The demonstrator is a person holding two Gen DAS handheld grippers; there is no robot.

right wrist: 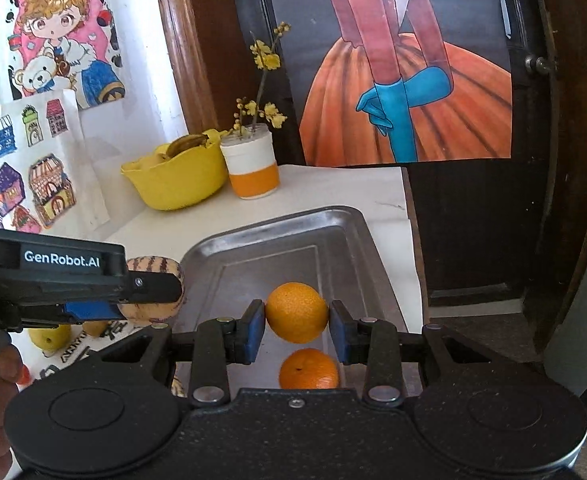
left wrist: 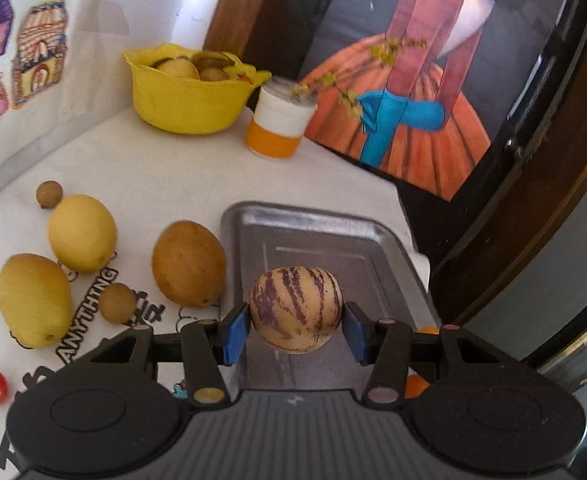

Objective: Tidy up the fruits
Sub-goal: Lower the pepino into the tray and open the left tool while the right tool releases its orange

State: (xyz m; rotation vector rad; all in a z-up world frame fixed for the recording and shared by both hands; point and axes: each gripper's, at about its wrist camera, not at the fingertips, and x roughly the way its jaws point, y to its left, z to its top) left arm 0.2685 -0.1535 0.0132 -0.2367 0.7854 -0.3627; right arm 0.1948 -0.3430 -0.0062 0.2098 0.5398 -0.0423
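A: Both grippers are loaded: left gripper clamps the striped melon, right gripper clamps an orange, both above the metal tray.

B: Lower first, release gently beside the other orange.

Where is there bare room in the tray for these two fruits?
The metal tray is bare across its far half, toward the yellow bowl and the jar. One orange lies at its near end. Left of the tray, the table is crowded with loose fruit.
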